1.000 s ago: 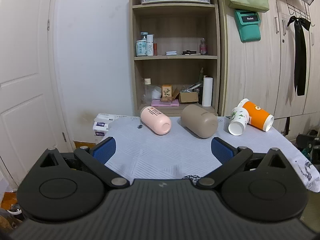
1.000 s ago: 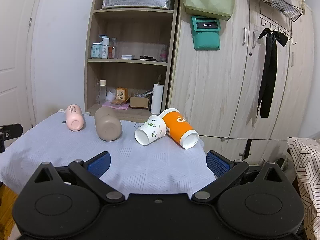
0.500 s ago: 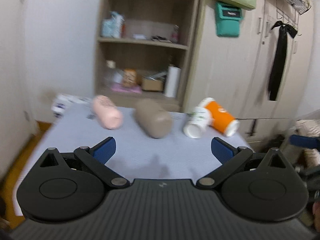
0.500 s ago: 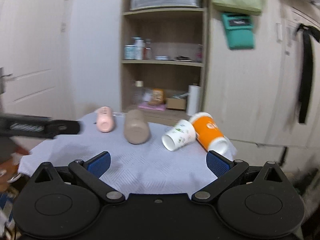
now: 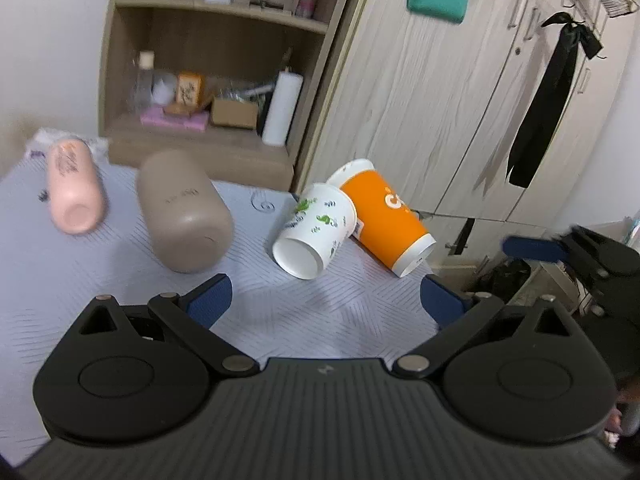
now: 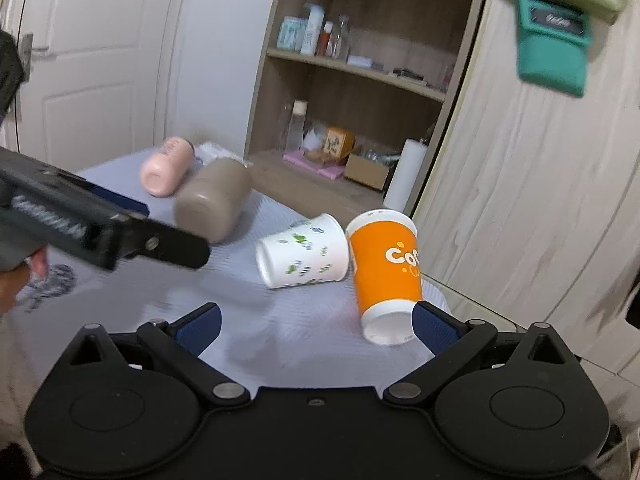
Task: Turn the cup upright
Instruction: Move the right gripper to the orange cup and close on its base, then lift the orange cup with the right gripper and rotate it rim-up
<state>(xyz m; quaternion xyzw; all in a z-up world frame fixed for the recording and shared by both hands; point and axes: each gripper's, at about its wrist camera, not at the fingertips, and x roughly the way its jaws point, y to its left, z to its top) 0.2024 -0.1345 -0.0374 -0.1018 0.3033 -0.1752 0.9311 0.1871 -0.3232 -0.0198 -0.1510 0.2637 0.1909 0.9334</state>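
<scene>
Several cups lie on their sides on the grey cloth-covered table (image 5: pixel 280 312): a pink cup (image 5: pixel 74 192), a taupe cup (image 5: pixel 182 210), a white paper cup with green prints (image 5: pixel 314 230) and an orange paper cup (image 5: pixel 386 218). In the right wrist view they show as pink (image 6: pixel 166 166), taupe (image 6: pixel 214 200), white (image 6: pixel 302 250) and orange (image 6: pixel 386 268). My left gripper (image 5: pixel 324 300) is open and empty, short of the white cup. My right gripper (image 6: pixel 316 324) is open and empty, its right finger beside the orange cup's mouth.
A wooden shelf unit (image 5: pixel 212 80) with bottles and boxes stands behind the table. Wooden cabinet doors (image 5: pixel 460 112) are at the right, with a black ribbon (image 5: pixel 548 96) hanging. The other gripper crosses each view at the side (image 6: pixel 100 220) (image 5: pixel 580 264).
Both grippers have moved in toward the table and the two paper cups, which now look larger. Each gripper now shows in the other's view. Both stay open.
</scene>
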